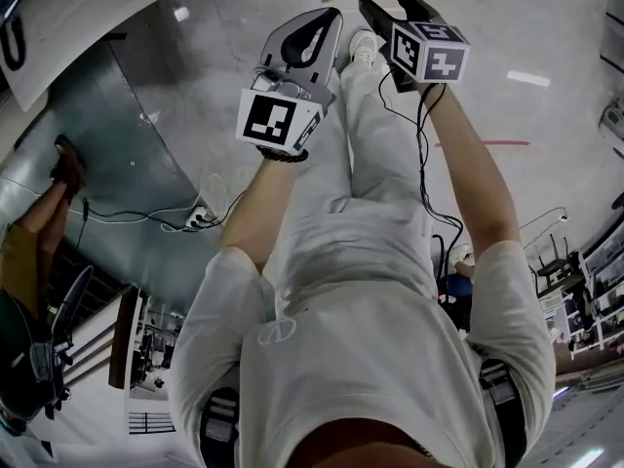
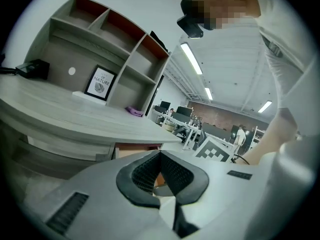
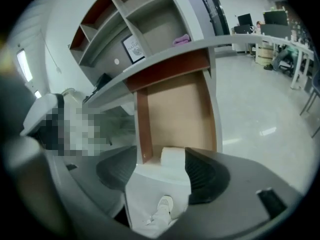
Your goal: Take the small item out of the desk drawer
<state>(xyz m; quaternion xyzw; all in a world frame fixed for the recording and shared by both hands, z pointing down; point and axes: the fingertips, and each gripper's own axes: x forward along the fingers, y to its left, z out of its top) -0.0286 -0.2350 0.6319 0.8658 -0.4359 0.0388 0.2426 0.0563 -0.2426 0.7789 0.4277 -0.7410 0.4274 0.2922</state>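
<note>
Hovering by the open desk drawer (image 3: 176, 104), the R gripper (image 3: 159, 170) had jaws wide, empty; small white item (image 3: 175, 157) lay at drawer's near end, straight ahead betw. them. L gripper (image 2: 160, 156) was pinched closed; R looked nearer.

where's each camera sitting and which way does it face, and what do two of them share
head view: on the person's head, facing steeply down; shows torso, forearms, left gripper, right gripper, a shoe.
left gripper view: on the left gripper, along its shut fingers toward the desk and shelf unit; an arm shows.
right gripper view: on the right gripper, down between open fingers into the drawer holding the white item; a trouser leg shows.
shared: both gripper views show the framed picture.
</note>
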